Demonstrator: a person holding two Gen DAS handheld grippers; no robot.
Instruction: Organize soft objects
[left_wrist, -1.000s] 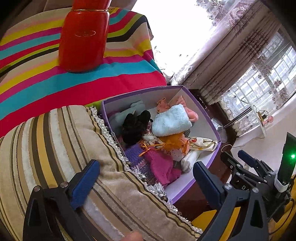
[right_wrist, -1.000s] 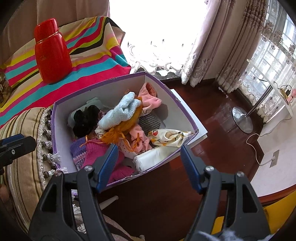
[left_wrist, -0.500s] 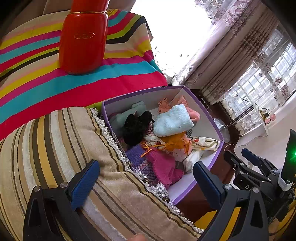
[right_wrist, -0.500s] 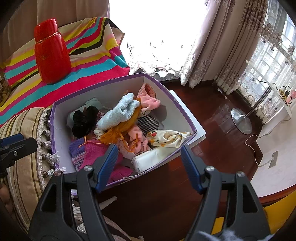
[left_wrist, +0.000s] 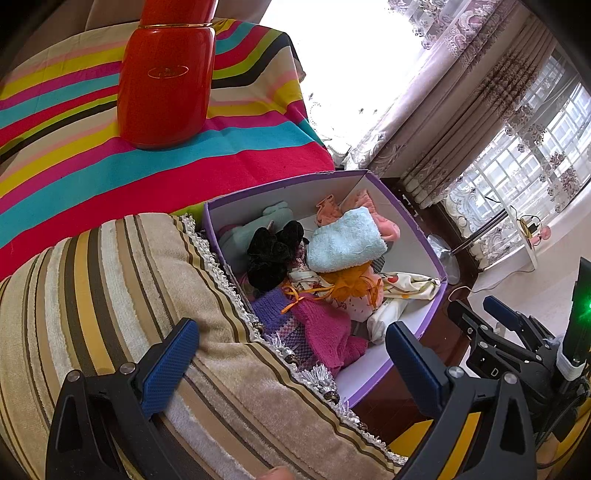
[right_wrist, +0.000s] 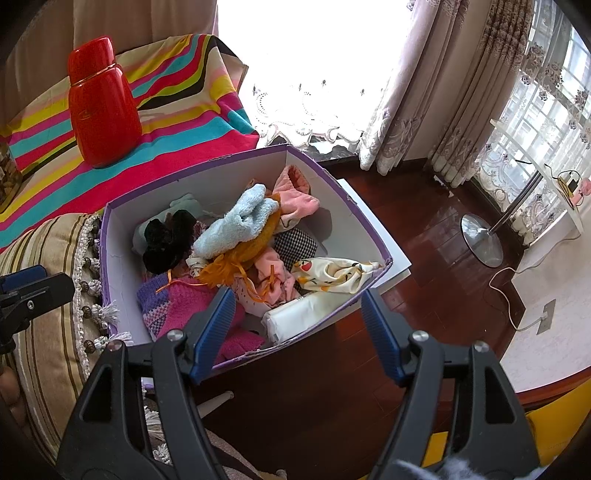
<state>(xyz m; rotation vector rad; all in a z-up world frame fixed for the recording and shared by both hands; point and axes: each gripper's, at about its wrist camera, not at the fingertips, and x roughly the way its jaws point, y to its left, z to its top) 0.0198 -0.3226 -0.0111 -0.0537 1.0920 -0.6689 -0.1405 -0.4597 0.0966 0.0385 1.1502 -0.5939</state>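
A purple box with white inner walls stands on the floor, piled with soft things. On top lies a light blue towel, with a black fuzzy piece, a magenta knit, an orange bundle and a cream printed cloth around it. My left gripper is open over the fringed edge of a striped cushion. My right gripper is open above the box's near wall, with nothing between its fingers.
A red flask stands on a rainbow-striped cloth behind the box. Dark wooden floor lies in front of the box. To the right are a round metal stand base, a cable and curtains.
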